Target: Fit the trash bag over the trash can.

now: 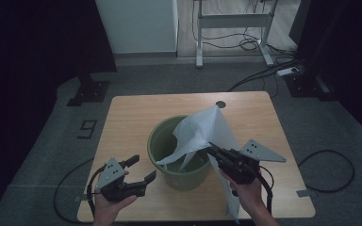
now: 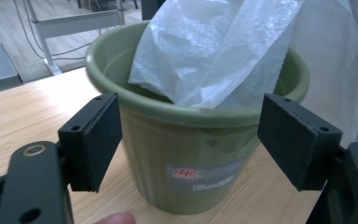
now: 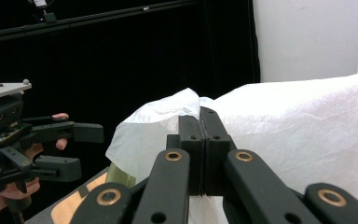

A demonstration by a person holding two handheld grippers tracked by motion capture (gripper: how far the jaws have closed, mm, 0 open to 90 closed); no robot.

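Nearest us, at the table's near edge: two hands, each with a black two-jaw gripper. Our left gripper (image 1: 139, 168) sits at the near left, jaws spread wide with nothing between them; we see its pads (image 2: 98, 140) framing the pot from a little way off, not touching it. Our right gripper (image 1: 213, 149) is at the near right, jaws pressed together and pinching the thin white translucent plastic bag (image 1: 202, 132) at a fold.

The round olive-green plastic pot (image 1: 179, 176) stands upright near the middle of the light wooden table (image 1: 132, 117), slightly toward the near side. The bag is draped over the pot's right rim: part hangs down inside, part rises above the rim toward the far right, and a tail falls over the table's near right edge by the right hand.

A printed label (image 2: 200, 179) shows on the pot's wall facing the left gripper.
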